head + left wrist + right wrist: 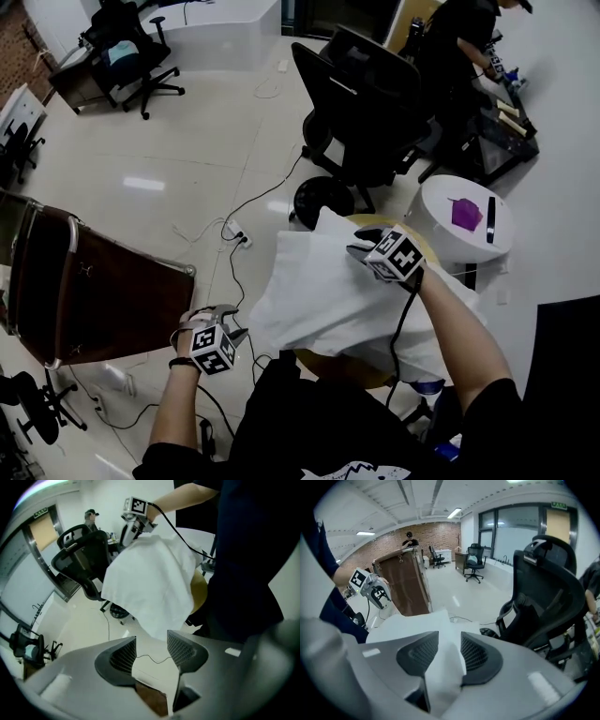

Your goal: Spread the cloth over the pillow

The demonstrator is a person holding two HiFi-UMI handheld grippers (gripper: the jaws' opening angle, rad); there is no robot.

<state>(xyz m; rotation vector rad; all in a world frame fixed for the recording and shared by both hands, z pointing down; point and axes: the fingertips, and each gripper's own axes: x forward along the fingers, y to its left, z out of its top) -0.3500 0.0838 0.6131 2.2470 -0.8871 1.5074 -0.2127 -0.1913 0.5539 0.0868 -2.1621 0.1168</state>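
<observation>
Head view has the white cloth draped over the yellow pillow just below the frame's middle. The pillow shows only as a rim at the cloth's lower edge and upper right. My right gripper sits at the cloth's upper part, right of centre. My left gripper hangs off the cloth's lower left edge, over the pale floor and apart from the fabric.

Left gripper view shows my jaws there standing apart with nothing between them. Only floor and a thin cable show through the gap, and the cloth lies higher in the frame.

Right gripper view shows those jaws apart too, with a fold of the cloth lying in the gap. The fold is blurred, but the pads do not seem to press it.

A black office chair stands above the cloth in the head view, and a brown panel stands at the left edge.
</observation>
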